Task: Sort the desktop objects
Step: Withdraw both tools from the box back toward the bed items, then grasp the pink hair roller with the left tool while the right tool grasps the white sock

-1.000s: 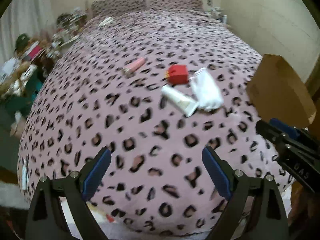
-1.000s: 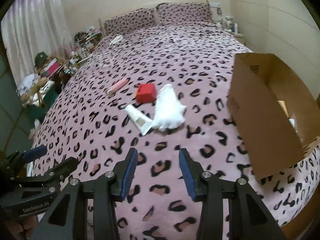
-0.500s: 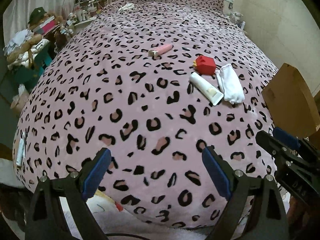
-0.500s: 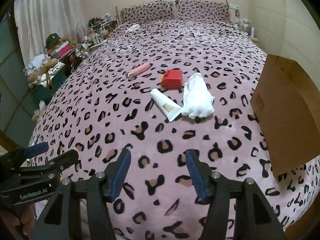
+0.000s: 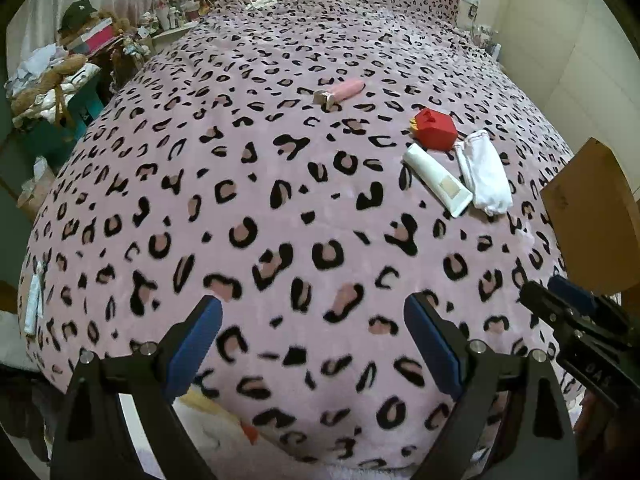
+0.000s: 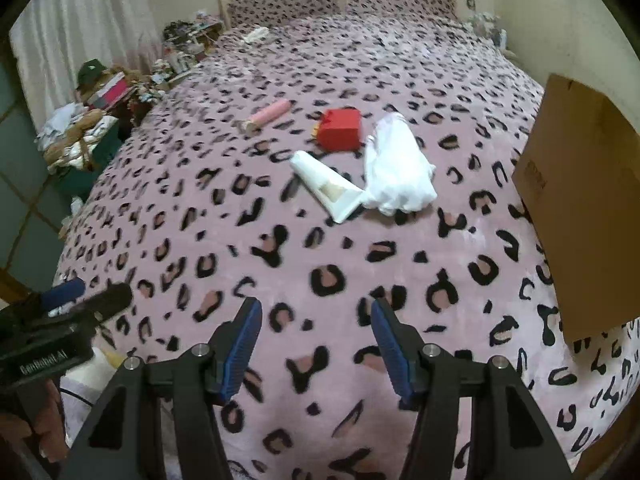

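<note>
We hold both tongs empty w/ jaws apart, left gripper (image 5: pixel 312 344) wider than right gripper (image 6: pixel 316 344), hovering near the bed's foot, prob. lining up a first pick. Beside the red box (image 6: pixel 339 133): white tube (image 6: pixel 326 186) just in front, white cloth (image 6: pixel 398 172) touching it, pink stick (image 6: pixel 267 115) behind-left. Cardboard box (image 6: pixel 580 208), right of the red box, is cut off, inside hidden

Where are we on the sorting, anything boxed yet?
Nothing visibly done: the box interior is out of view. Nothing in hand: the left hand-held gripper and right hand-held gripper are open and empty. Left to sort on the leopard-print bedspread: pink cylindrical tube, red cardboard gift box, white squeeze tube, white folded cloth. The brown cardboard box stands to the right.
</note>
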Tool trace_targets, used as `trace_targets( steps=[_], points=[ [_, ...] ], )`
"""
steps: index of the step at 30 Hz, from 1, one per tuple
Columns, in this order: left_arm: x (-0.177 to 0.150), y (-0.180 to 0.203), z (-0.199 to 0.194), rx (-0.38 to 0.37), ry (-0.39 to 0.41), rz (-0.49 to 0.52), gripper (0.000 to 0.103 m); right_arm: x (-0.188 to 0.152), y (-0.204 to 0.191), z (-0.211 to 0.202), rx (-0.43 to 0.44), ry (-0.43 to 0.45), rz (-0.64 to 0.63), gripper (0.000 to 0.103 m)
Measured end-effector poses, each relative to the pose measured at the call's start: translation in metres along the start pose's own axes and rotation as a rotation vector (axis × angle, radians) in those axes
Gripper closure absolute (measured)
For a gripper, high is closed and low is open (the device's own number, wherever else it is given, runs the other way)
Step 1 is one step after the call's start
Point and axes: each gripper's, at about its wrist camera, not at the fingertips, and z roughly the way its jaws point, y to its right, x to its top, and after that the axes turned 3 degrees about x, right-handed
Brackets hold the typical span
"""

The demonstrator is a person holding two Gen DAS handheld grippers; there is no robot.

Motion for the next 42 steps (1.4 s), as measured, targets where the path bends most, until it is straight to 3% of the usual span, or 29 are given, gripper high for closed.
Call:
trace_targets(
  steps=[6, 14, 18, 27, 32, 36, 41, 42],
  points=[
    [0.046, 0.002, 0.037, -0.008, -0.007, 0.036, 0.01, 0.022, 0.033, 0.023, -0.037, -0.028, 0.073, 0.045],
    [0.15, 0.015, 0.094, -0.052, -0.007, 0.095, 0.009, 0.089, 0.055, 0.05, -0.081, 0.007, 0.053, 0.044],
    [0.199, 0.032, 0.125, -0.073, -0.015, 0.165, 0.005, 0.111, 0.064, 0.073, -0.099, -0.029, 0.068, 0.044],
    [0.272, 0.069, 0.195, 0.018, -0.004, 0.368, 0.004, 0.137, 0.085, 0.109, -0.08, -0.032, 0.116, 0.044],
    [0.291, 0.078, 0.242, 0.05, -0.063, 0.391, 0.004, 0.139, 0.087, 0.146, -0.089, -0.09, 0.104, 0.044],
    [0.287, 0.073, 0.281, -0.003, -0.176, 0.344, 0.004, 0.131, 0.096, 0.163, -0.066, -0.09, 0.155, 0.041],
    [0.284, 0.073, 0.292, -0.002, -0.166, 0.333, 0.001, 0.126, 0.096, 0.17, -0.074, -0.088, 0.14, 0.035],
    [0.283, 0.073, 0.294, 0.002, -0.165, 0.343, 0.0, 0.126, 0.093, 0.171, -0.076, -0.093, 0.124, 0.028]
  ],
)
